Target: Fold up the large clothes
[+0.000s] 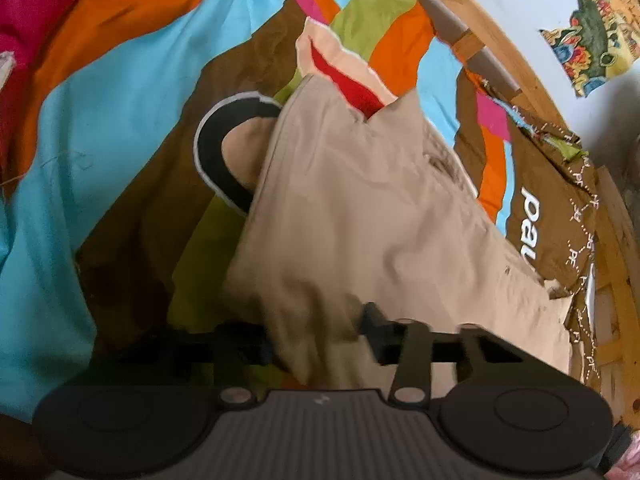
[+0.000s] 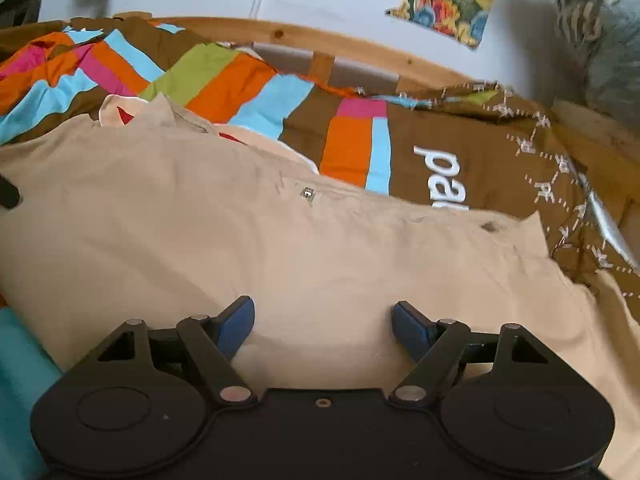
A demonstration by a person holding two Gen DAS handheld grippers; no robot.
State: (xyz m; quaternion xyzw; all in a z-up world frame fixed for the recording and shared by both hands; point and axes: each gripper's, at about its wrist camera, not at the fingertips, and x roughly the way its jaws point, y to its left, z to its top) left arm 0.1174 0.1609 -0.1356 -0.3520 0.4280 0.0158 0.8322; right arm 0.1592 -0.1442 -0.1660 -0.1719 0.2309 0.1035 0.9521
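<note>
A large beige cotton garment (image 2: 224, 224) lies spread over a bed covered by a brown quilt with bright orange, blue, green and pink stripes (image 2: 248, 92). The quilt carries white lettering (image 2: 444, 180) on its brown part, just beyond the far edge of the garment in the right wrist view. A pale wooden bed frame (image 2: 288, 34) curves along the far side of the quilt, and beyond it a light wall holds a colourful torn-edged picture (image 2: 448, 0).

The left gripper (image 1: 316, 340) has its fingers closed in on a bunched fold of the beige garment, which rises out from between them and is blurred there. From that grip the cloth stretches away across the quilt. A cream and red piece of fabric (image 1: 344, 72) shows at the far end of the garment, and a black curved band with a white edge (image 1: 212, 152) sticks out from the garment's left side in the same view.

The right gripper (image 2: 323, 326) stands wide open, its blue-padded fingers (image 2: 236, 326) well apart, and it holds nothing. It sits just over the near part of the garment; whether the pads touch the cloth cannot be told. A small dark label (image 2: 307, 194) shows on the garment farther out from this gripper.
</note>
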